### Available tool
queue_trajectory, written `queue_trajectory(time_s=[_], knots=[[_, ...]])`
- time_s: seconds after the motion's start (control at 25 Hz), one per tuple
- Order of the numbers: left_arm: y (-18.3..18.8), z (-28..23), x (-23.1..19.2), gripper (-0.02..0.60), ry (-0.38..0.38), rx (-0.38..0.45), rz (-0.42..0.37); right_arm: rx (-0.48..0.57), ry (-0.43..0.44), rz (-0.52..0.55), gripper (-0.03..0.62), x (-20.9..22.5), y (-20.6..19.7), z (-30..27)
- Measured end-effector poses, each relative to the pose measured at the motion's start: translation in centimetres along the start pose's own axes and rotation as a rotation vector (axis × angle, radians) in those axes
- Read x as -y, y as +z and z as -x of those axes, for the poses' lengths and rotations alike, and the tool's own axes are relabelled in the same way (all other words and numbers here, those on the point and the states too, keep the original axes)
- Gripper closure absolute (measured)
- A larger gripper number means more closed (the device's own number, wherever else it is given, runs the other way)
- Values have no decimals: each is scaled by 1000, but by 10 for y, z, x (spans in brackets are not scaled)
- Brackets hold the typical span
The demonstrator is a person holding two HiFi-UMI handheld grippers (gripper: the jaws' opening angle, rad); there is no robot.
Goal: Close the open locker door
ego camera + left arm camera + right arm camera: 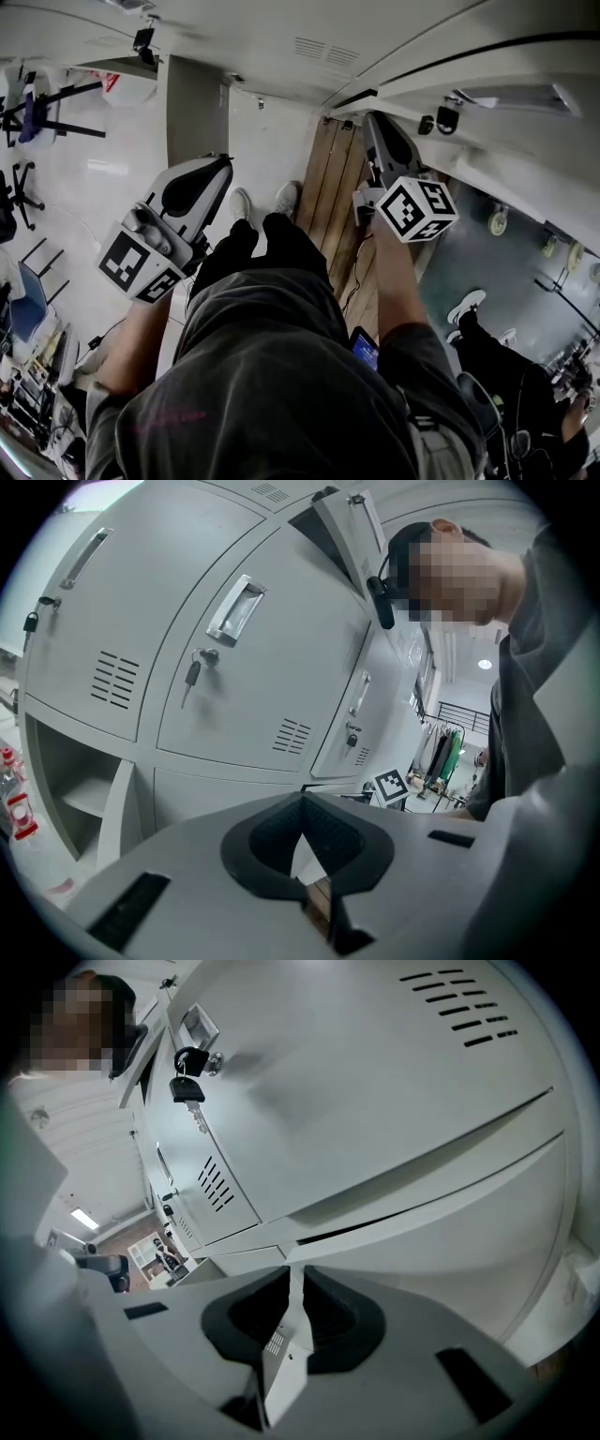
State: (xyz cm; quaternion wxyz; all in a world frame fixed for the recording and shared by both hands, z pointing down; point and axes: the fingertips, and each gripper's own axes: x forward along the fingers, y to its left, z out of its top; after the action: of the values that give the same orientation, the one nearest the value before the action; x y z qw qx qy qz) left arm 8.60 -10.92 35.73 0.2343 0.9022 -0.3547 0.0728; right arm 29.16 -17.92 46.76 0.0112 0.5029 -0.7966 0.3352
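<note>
We find the open locker door (345,536) in the upper row of the white locker bank (281,658). It stands out from its frame with a dark gap behind it, high up beside the person's head in the left gripper view. It is well apart from both grippers. We cannot pick it out with certainty in the head view.

The left gripper (302,803) is aimed up at the bank from lower down. Its fingers are closed on themselves, the dark pads meeting at the tip. The right gripper (295,1274) sits close to a locker front, just below the seam between two doors. Its fingers are likewise closed on themselves, with only a thin pale line between them.

To the left of the open door we note a shut door with a recessed handle (234,611), a key (192,672) hanging from its lock, and vent slots (117,679) further left. At the lower left a compartment (80,789) shows its inside, with a shelf in it. In the right gripper view a black-headed key (186,1089) hangs on a ring from a lock.

In the head view the person stands facing the bank, shoes (242,202) on pale floor beside a strip of wood flooring (333,187). A phone (364,349) shows at the right trouser pocket. A second person's legs (492,361) are at the near right.
</note>
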Motion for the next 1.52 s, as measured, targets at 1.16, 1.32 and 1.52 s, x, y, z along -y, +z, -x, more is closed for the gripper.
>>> queue_trajectory(time_s=[1.16, 1.32, 1.52], knots=[[1, 7, -10, 568, 42, 19, 20, 0, -15, 10, 542, 12, 13, -19], [2, 10, -12, 568, 48, 22, 17, 1, -18, 12, 542, 12, 13, -20], [5, 14, -11, 568, 48, 31, 12, -12, -16, 11, 543, 9, 8, -18]])
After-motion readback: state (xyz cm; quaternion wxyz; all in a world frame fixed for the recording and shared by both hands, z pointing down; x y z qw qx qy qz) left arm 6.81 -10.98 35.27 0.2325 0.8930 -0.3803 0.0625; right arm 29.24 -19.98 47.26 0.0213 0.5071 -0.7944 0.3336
